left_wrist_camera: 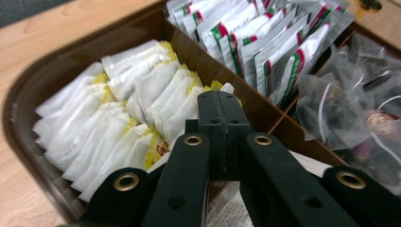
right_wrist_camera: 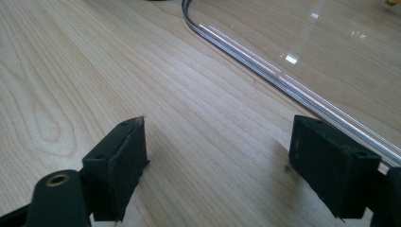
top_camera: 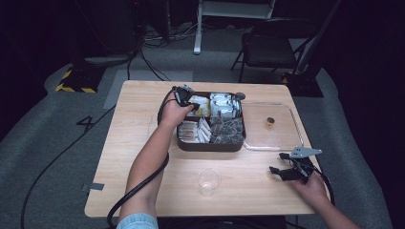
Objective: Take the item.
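Left gripper view: left claw closed, empty, over yellow-white sachets in brown organizer tray. Right claw wide open, empty, above surface beside tray.

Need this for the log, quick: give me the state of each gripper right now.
Left gripper: jaws shut, tips down among the white-and-yellow sachets in the brown tray; whether it grips one cannot be told.
Right gripper: jaws open, empty, over the wooden table.
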Action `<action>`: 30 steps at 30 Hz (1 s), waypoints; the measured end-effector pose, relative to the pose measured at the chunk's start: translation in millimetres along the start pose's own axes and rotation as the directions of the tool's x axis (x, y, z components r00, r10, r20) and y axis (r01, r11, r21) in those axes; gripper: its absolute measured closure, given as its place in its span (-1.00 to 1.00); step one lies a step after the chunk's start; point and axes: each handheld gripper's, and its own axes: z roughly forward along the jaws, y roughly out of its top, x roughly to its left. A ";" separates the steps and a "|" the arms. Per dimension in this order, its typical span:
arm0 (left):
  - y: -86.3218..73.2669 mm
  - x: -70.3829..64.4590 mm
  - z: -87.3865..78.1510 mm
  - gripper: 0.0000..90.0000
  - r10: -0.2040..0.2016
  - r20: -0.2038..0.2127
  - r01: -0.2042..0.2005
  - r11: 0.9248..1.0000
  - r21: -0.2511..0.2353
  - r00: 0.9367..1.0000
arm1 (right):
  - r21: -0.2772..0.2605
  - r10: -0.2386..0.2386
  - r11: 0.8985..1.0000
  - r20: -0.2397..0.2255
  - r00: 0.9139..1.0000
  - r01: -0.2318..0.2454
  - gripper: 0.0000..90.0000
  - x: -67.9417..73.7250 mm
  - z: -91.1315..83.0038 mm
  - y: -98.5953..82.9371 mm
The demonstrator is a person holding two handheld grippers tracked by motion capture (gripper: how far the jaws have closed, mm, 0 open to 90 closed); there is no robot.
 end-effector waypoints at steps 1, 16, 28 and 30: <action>1.9 -0.6 -5.9 1.00 0.005 0.001 -0.005 1.000 -0.009 1.000 | 0.000 0.000 1.000 0.000 1.000 0.000 -0.56 0.0 0.0 0.0; 10.9 -24.9 -48.3 1.00 0.058 0.014 -0.057 0.997 -0.058 0.998 | -0.001 -0.004 1.000 -0.007 1.000 0.004 -0.55 -1.1 0.1 0.2; 2.0 -65.8 -93.3 1.00 0.117 0.072 -0.110 0.990 -0.090 0.991 | -0.001 -0.005 1.000 -0.006 1.000 0.005 -0.55 -1.0 0.1 0.1; 0.2 -69.2 -96.6 1.00 0.126 0.073 -0.118 0.988 -0.095 0.989 | -0.001 -0.005 1.000 -0.006 1.000 0.005 -0.55 -1.0 0.2 0.1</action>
